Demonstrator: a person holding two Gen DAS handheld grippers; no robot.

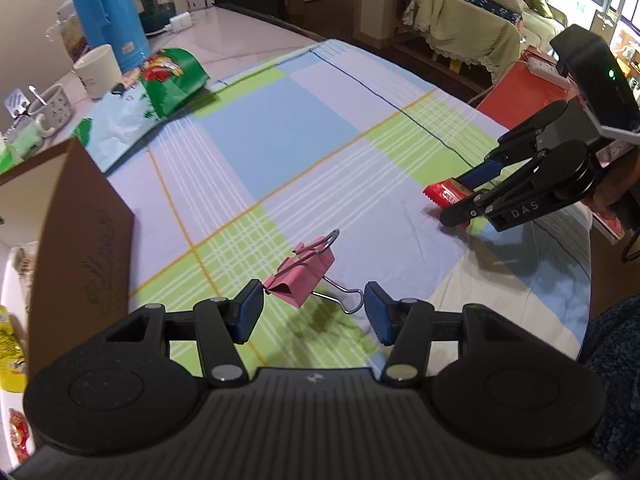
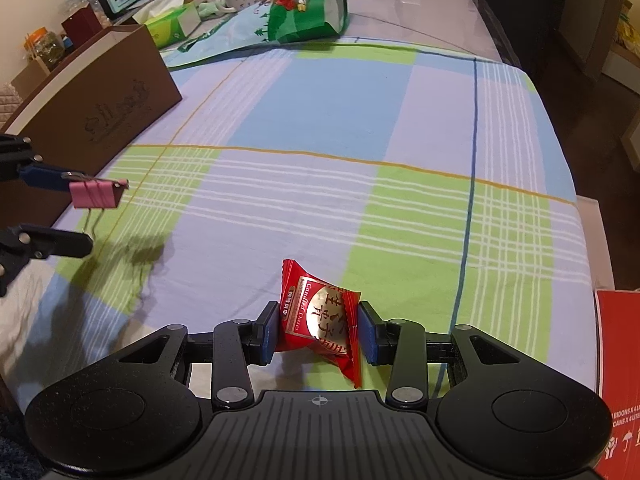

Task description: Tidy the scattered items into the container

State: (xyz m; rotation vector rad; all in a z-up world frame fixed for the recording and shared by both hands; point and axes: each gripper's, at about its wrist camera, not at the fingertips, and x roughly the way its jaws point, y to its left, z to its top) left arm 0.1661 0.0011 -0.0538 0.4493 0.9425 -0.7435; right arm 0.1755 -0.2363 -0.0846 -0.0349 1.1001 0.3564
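Left wrist view: the left gripper (image 1: 314, 310), spread wide, barely touches the pink binder clip (image 1: 301, 276) near the tablecloth's near edge; it could drop.

Right wrist view: the right gripper (image 2: 318, 330) lightly pinches the red candy packet (image 2: 320, 316), well short of the brown box (image 2: 100, 108); crinkly wrapper might slip.

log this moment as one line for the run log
left gripper: open around pink binder clip | right gripper: closing on red candy packet | brown box: far left
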